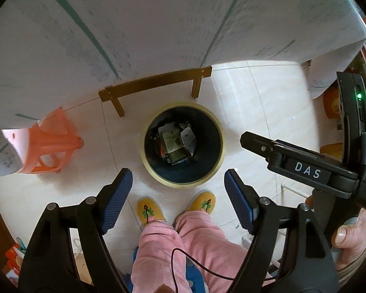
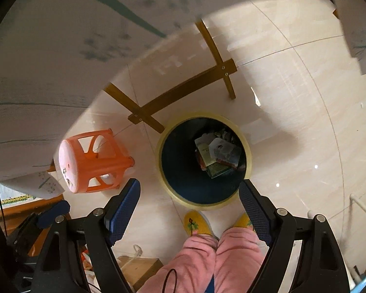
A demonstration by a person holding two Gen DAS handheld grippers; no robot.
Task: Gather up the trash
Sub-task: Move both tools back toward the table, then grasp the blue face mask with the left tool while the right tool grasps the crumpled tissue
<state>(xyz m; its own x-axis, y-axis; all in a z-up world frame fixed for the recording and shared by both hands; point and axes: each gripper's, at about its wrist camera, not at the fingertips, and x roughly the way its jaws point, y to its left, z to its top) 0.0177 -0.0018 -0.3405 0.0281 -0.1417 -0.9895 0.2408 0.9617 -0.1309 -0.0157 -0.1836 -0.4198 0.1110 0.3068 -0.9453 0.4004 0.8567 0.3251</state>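
A: Start at the tongs. The left gripper (image 1: 178, 185) has its jaws spread wide with nothing between them, pointing almost straight down just short of the bin (image 1: 183, 144).

B: The right gripper (image 2: 190, 196) is the same: jaws wide apart, empty, hanging above the near rim of the bin.

A: And the trash (image 2: 217, 153)?

B: It lies at the bottom of the bin: crumpled paper and flattened packets, piled toward the far side.

A: Beyond the bin?

B: An orange stool (image 2: 95, 161) tipped on its side to its left, a wooden frame (image 2: 180, 95) just behind it, the person's yellow slippers (image 1: 151, 211) just in front.

A: So I'd judge the drop finished.

B: Likely. Next both hands must lift away from the bin and look for more litter; none shows on the floor around it.
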